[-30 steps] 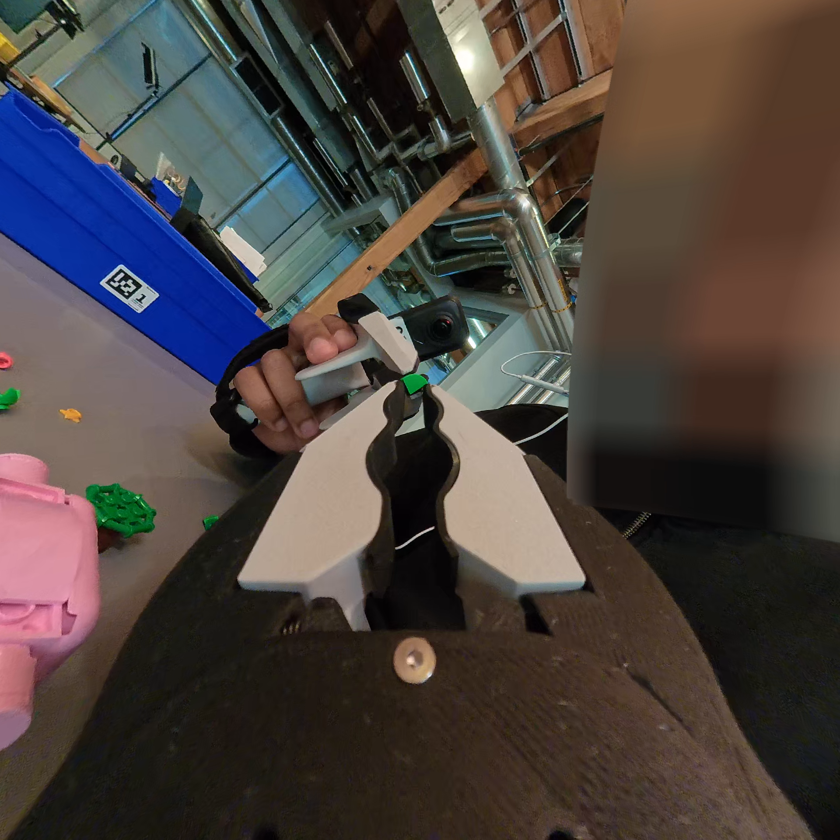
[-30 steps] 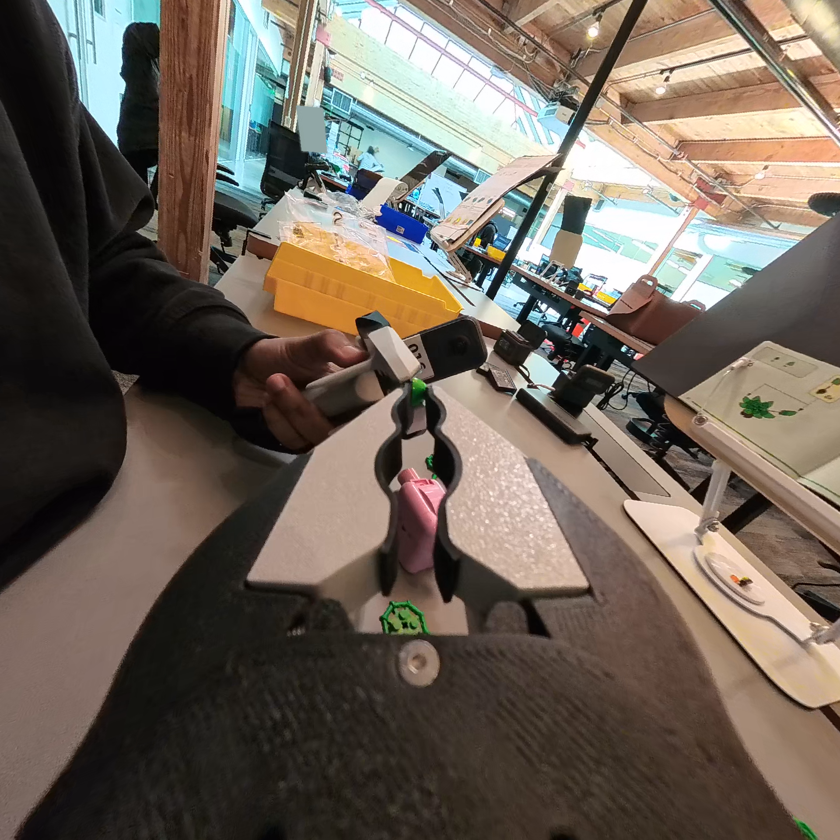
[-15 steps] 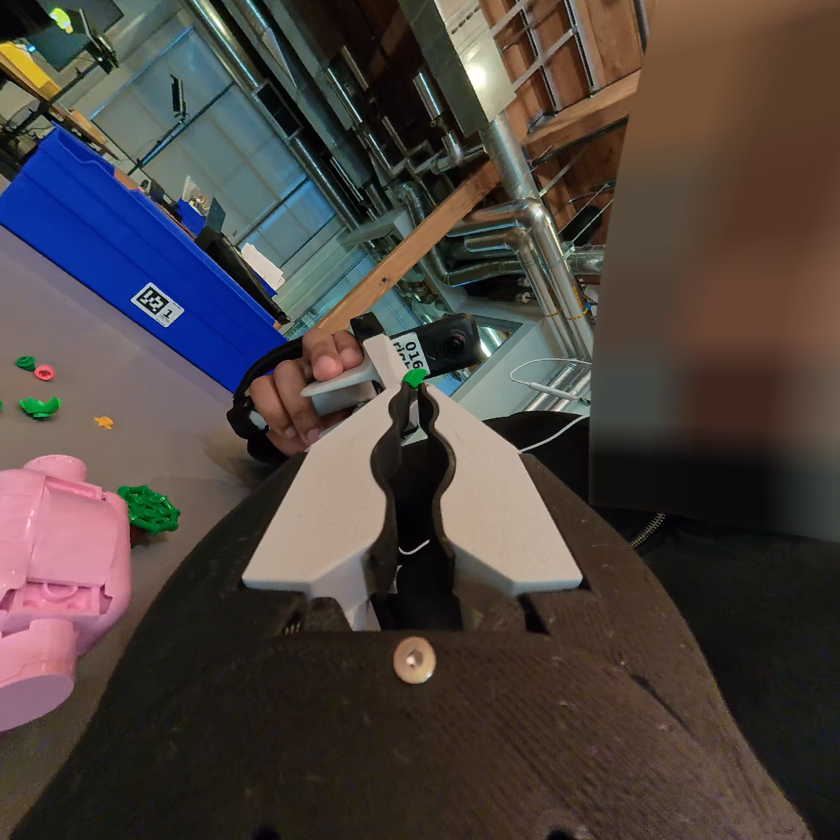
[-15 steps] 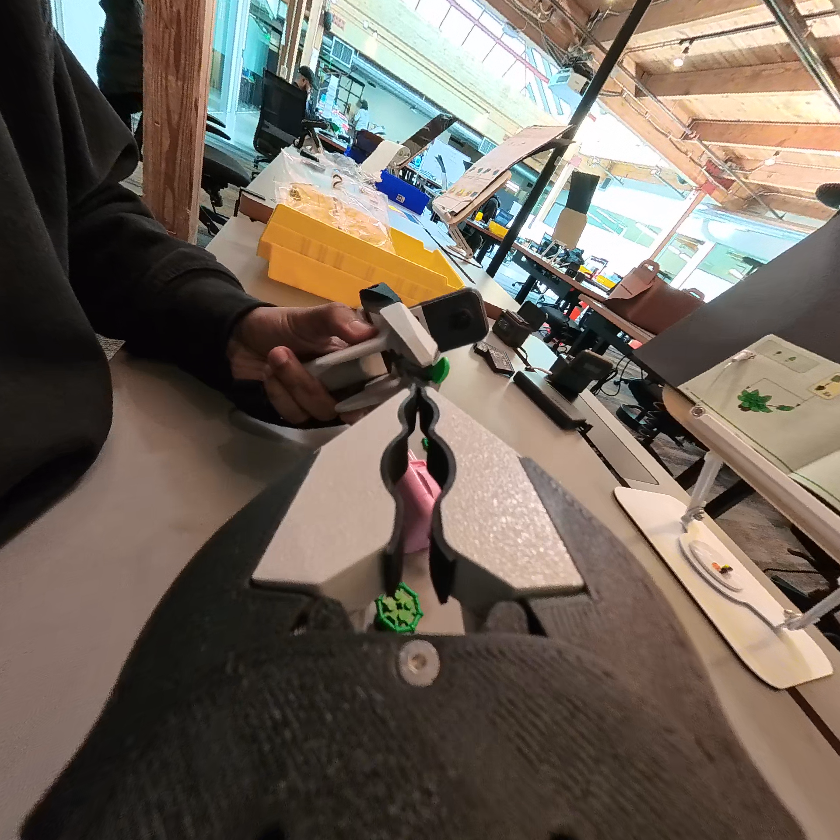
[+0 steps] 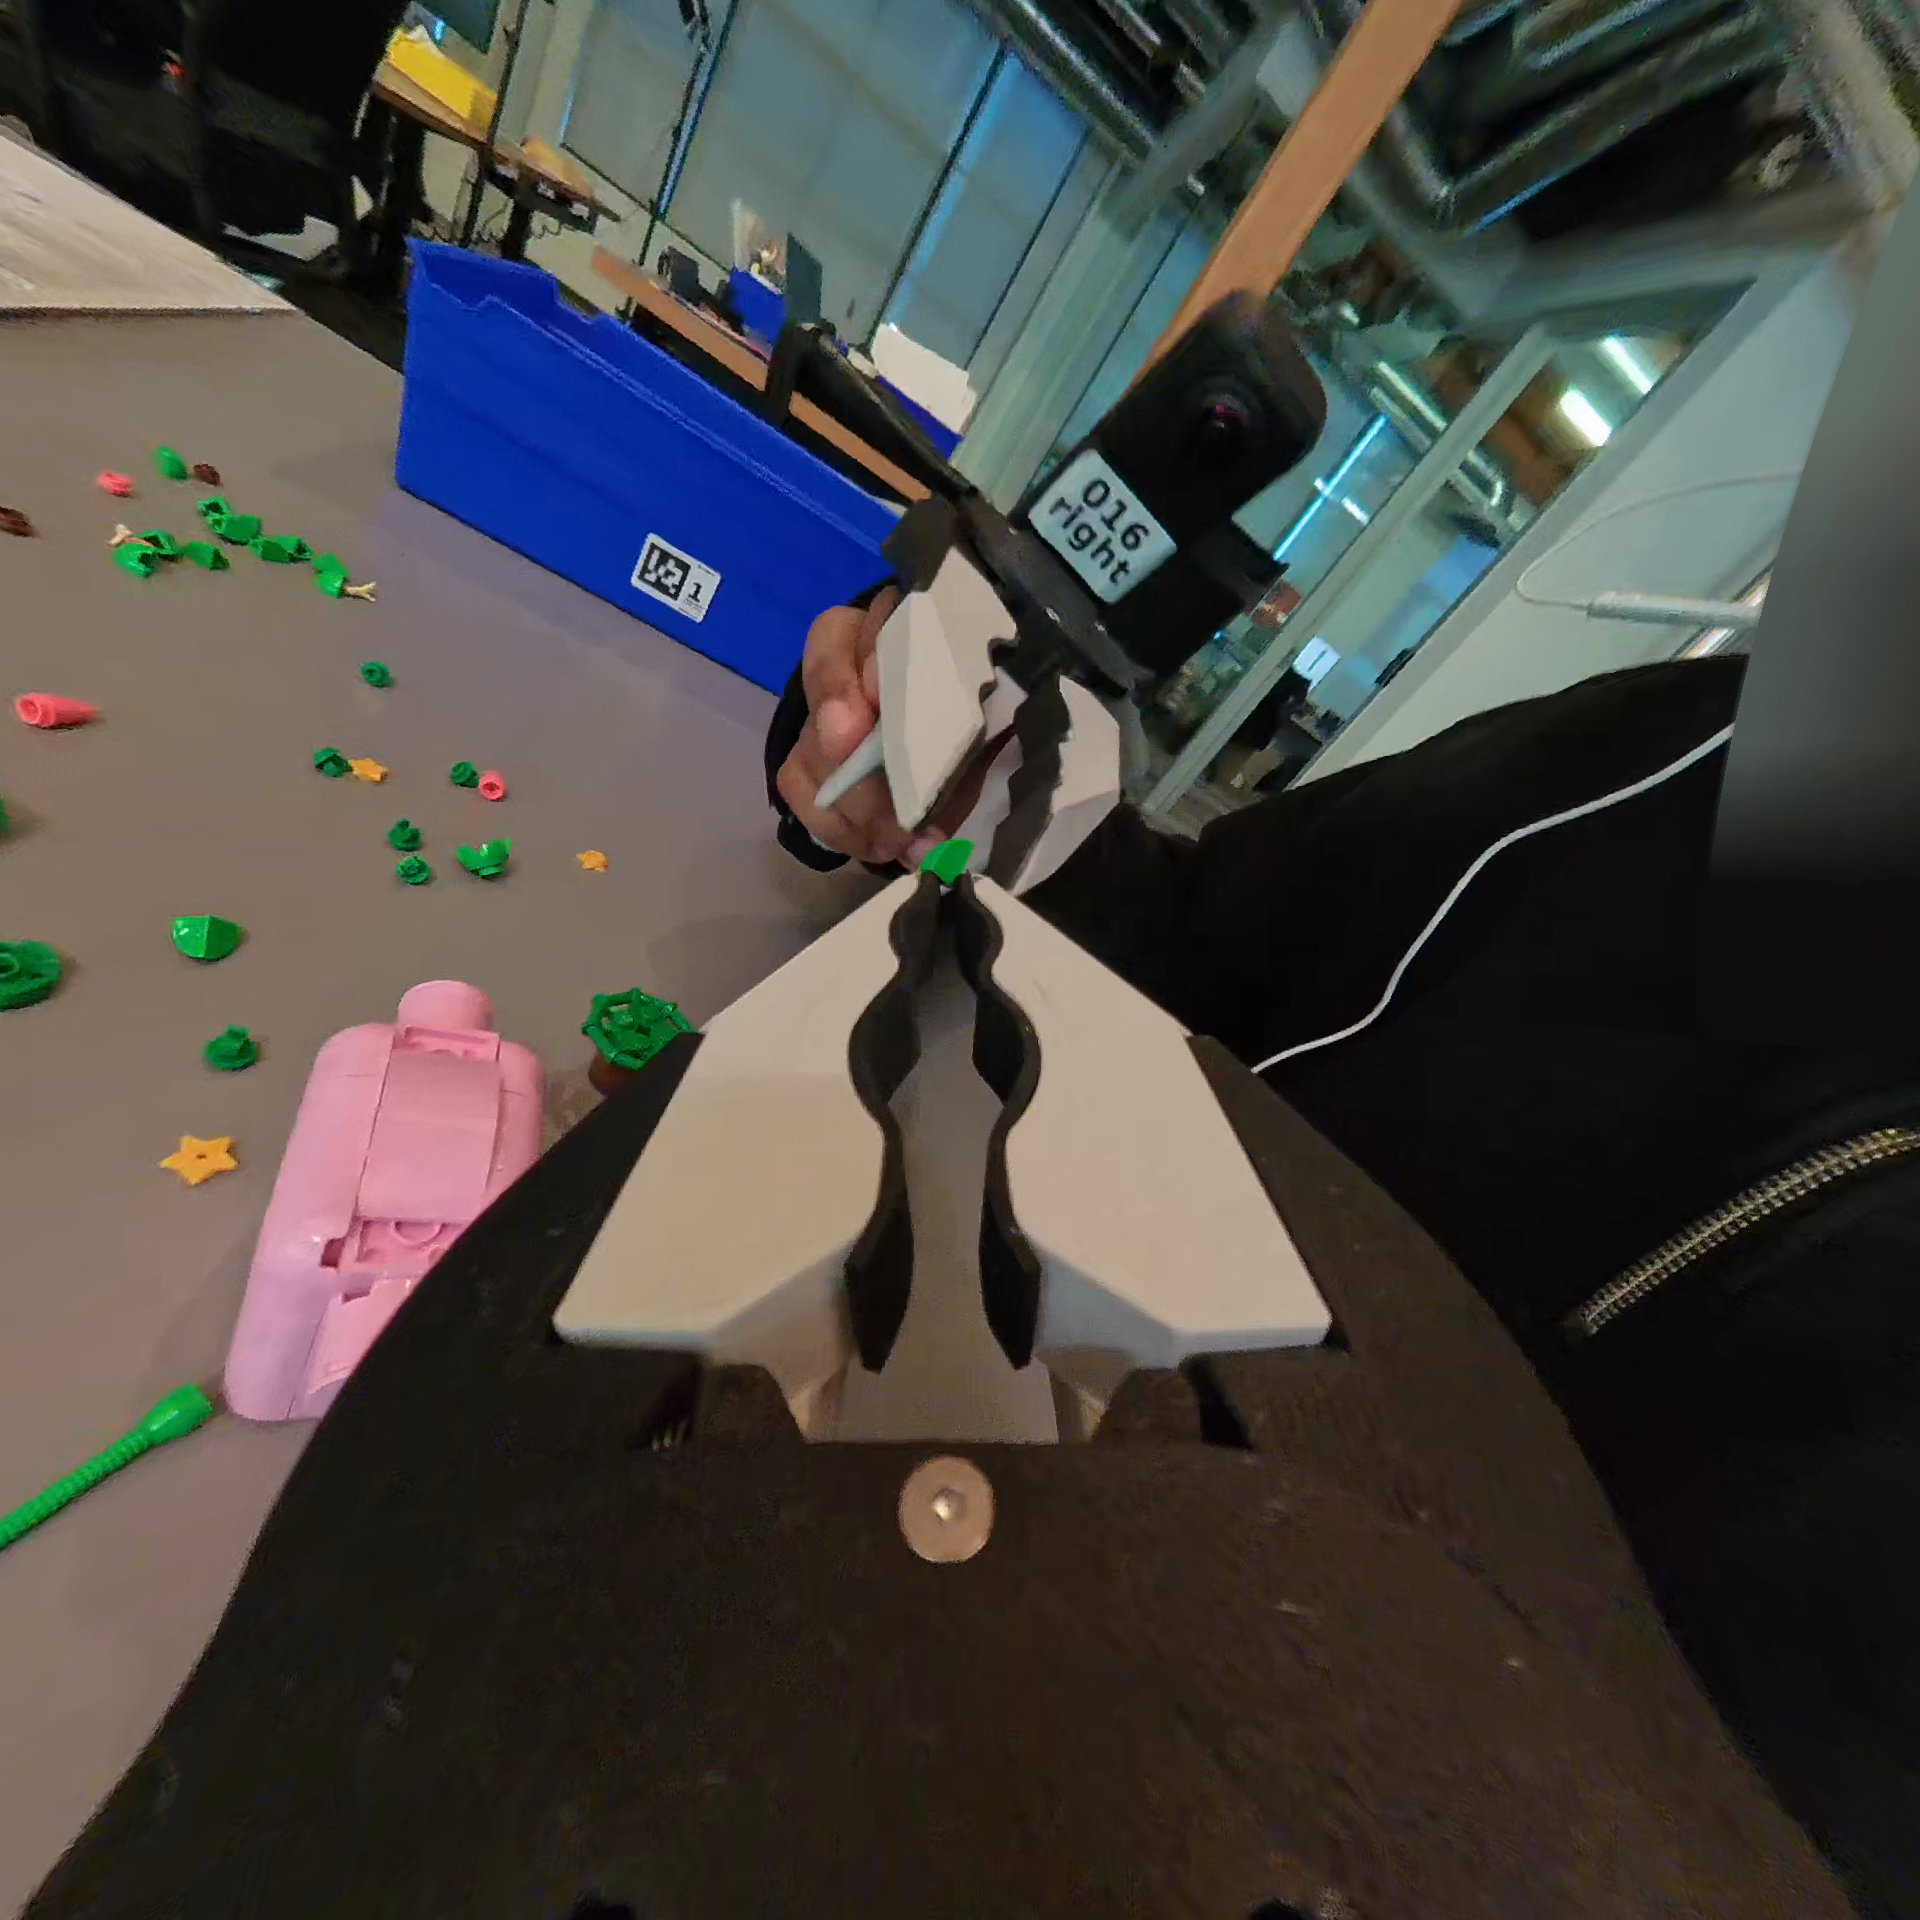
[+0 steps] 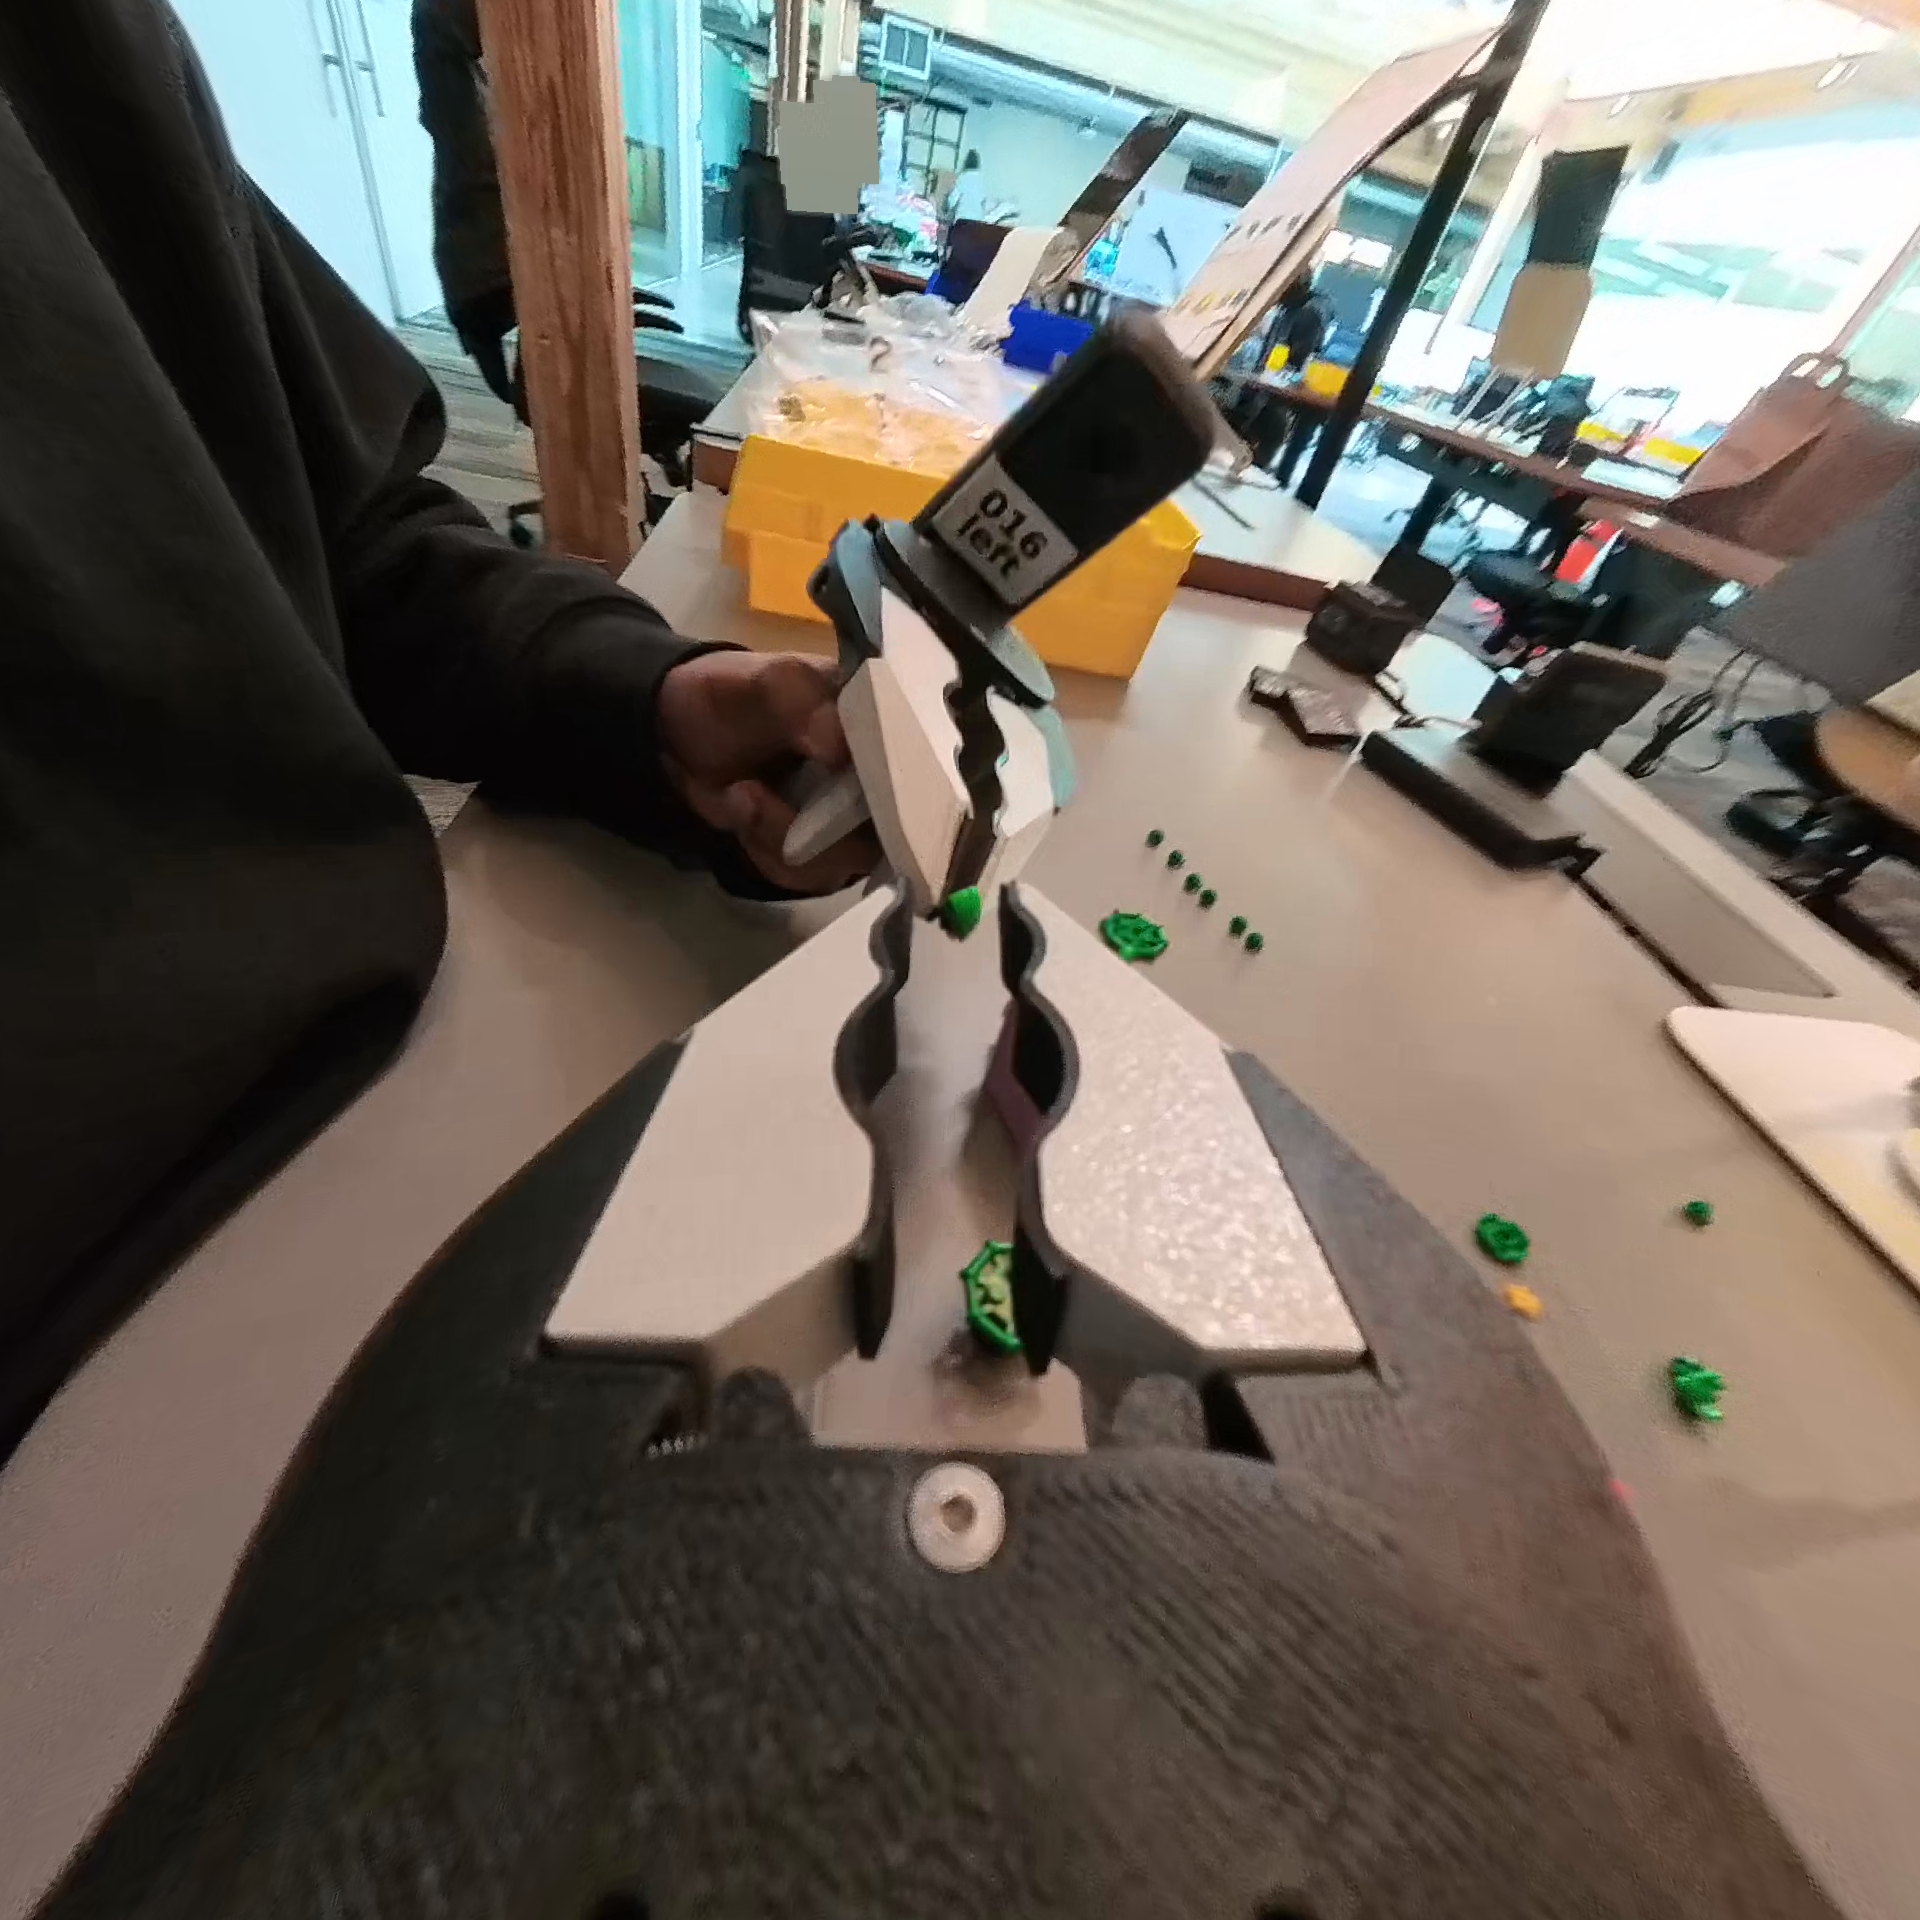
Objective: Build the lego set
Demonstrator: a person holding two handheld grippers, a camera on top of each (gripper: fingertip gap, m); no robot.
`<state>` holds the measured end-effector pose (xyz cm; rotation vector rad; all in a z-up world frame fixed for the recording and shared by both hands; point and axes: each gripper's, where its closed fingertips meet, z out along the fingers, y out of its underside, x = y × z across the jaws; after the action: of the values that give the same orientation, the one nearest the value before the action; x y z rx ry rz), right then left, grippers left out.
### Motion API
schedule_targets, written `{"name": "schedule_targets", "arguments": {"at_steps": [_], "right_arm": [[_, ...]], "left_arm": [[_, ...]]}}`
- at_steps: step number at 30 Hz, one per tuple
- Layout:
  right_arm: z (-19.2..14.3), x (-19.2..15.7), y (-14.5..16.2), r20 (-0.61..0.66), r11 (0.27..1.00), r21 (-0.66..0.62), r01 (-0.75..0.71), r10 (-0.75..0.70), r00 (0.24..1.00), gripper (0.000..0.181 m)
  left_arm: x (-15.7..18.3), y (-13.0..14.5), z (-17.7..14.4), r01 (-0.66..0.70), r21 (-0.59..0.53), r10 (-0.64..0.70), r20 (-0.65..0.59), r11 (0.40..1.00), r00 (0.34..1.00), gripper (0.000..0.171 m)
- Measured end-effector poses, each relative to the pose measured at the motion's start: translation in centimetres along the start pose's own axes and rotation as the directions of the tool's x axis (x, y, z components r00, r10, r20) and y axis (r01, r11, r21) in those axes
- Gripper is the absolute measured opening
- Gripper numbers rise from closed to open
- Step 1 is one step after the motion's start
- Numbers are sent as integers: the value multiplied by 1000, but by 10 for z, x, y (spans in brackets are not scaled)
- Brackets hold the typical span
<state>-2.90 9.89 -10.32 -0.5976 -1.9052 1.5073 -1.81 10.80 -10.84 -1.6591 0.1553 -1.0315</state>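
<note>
The left claw (image 5: 943,891) is pinched on a small green lego piece (image 5: 945,860) above the table (image 5: 582,727). Facing it, just beside that piece, the right claw (image 6: 951,914) stands narrowly parted, holding nothing. A pink lego build (image 5: 384,1195) lies below-left of the piece.

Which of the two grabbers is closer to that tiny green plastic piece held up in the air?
Left. The left gripper pinches the small green plastic piece at its tips; the right gripper has its jaws open around it.
</note>
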Motion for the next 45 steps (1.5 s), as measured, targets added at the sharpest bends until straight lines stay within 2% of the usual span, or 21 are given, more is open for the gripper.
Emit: {"name": "schedule_targets", "arguments": {"at_steps": [11, 25, 29, 33, 37, 45], "right_arm": [[-1, -4, 4, 75, 994, -11, -110, 110, 991, 9], [-5, 0, -6, 140, 961, 61, -271, 261, 955, 4], [-3, -2, -10, 172, 942, 90, -323, 305, 937, 3], [0, 0, -9, 167, 933, 102, -346, 327, 930, 3], [-2, 2, -12, 159, 932, 123, -342, 322, 934, 3], [-3, 1, -12, 158, 938, 121, -326, 306, 939, 3]], "left_arm": [[0, 4, 2, -60, -33, 61, 29, 998, 998, 0], [9, -3, 0, -51, 24, 52, -38, 998, 998, 0], [6, -6, 0, -37, 46, 38, -23, 998, 999, 18], [8, -6, 1, -78, 39, 78, -10, 996, 997, 10], [7, -7, -1, -62, 45, 63, -19, 997, 998, 2], [11, -9, -3, -11, 68, 16, -72, 998, 997, 3]]}}
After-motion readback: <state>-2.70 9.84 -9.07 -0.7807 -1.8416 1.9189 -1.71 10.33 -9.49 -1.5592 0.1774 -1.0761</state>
